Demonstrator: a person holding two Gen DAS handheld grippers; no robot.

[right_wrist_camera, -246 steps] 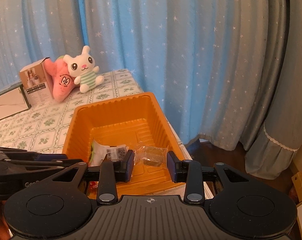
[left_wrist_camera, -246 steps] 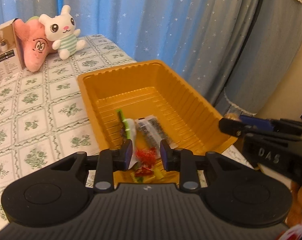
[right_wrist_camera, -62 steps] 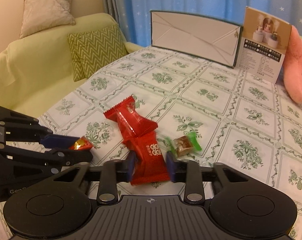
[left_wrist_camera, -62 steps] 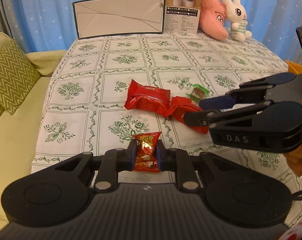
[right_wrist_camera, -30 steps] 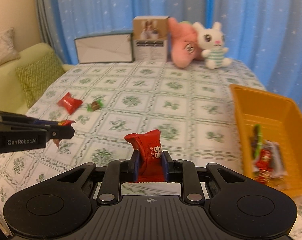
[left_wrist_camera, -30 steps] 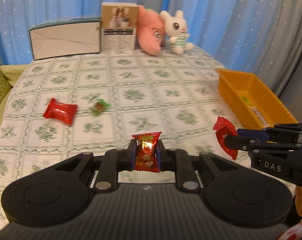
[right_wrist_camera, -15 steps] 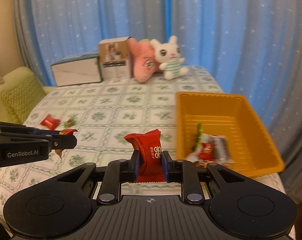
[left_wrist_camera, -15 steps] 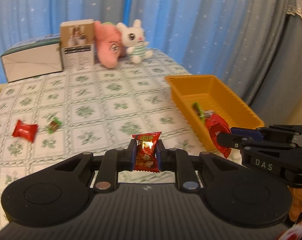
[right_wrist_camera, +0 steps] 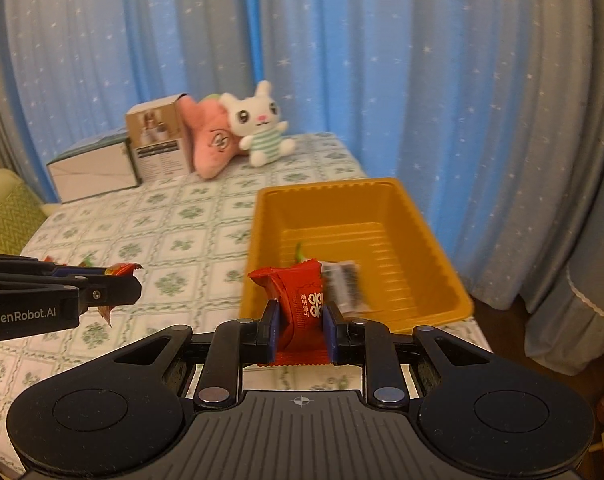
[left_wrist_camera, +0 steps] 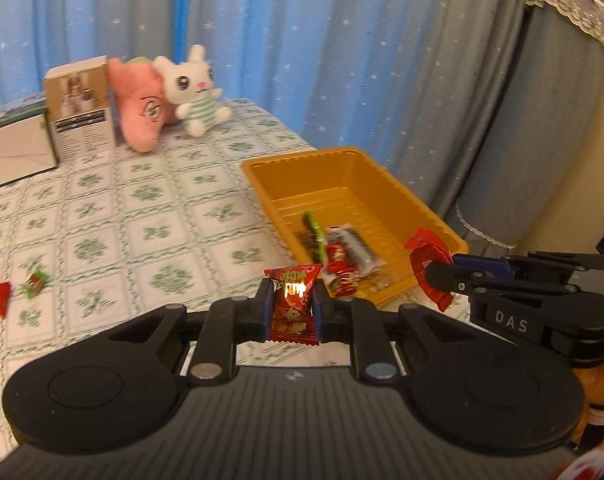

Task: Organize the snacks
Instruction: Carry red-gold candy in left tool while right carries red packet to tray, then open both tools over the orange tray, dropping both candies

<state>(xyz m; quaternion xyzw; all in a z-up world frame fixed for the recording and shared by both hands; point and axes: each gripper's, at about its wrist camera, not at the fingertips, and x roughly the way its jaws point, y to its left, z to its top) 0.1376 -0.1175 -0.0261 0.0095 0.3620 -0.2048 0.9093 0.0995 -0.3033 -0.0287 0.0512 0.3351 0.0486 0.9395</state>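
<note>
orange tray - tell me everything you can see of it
The orange tray is a deep rectangular tub of thin, glossy moulded plastic with a ribbed floor, sloping walls and a flat rolled rim. It sits upright near the edge of the tablecloth, by the curtain. A few wrapped snacks lie at its near end; the far end is bare. Neither gripper touches it.

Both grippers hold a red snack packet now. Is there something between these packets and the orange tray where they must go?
Nothing visible blocks either path. The left gripper holds a small red packet and the right gripper a larger red packet. The orange tray is open on top, with a few snacks at its near end and bare floor behind them.
</note>
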